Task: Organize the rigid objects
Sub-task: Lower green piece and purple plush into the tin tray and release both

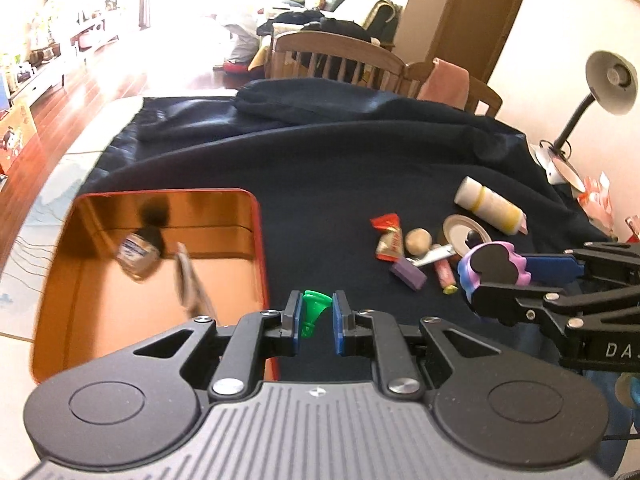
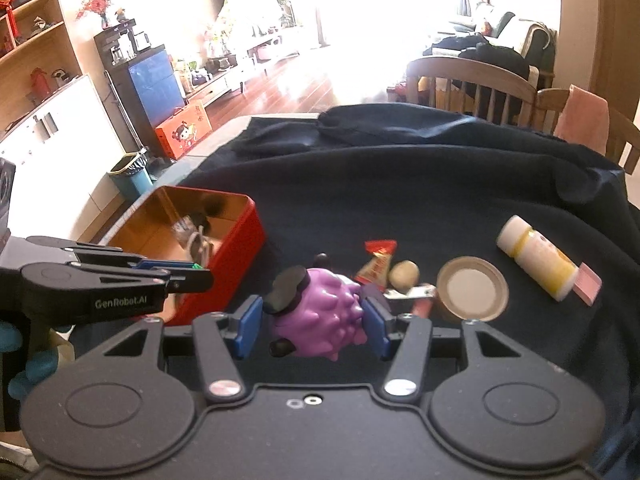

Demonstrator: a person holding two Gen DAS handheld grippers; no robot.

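My left gripper (image 1: 317, 305) is shut on a small green plastic piece (image 1: 313, 314), held just off the right rim of the red tin (image 1: 261, 240). The tin's gold inside holds a few wrapped items. My right gripper (image 2: 312, 316) is shut on a knobbly purple toy (image 2: 326, 312) with black parts, above the dark cloth. The left wrist view shows that toy (image 1: 516, 266) at the right. Loose on the cloth lie a white bottle (image 2: 536, 258), a round lid (image 2: 472, 294), a red sweet wrapper (image 2: 378, 266), a beige ball (image 2: 404, 274) and a purple block (image 1: 408, 274).
A dark cloth (image 1: 360, 168) covers the table and bunches into a ridge at the far side. Wooden chairs (image 1: 340, 56) stand behind it. A desk lamp (image 1: 608, 80) rises at the right edge. A blue-gloved hand (image 2: 24, 368) holds the left gripper.
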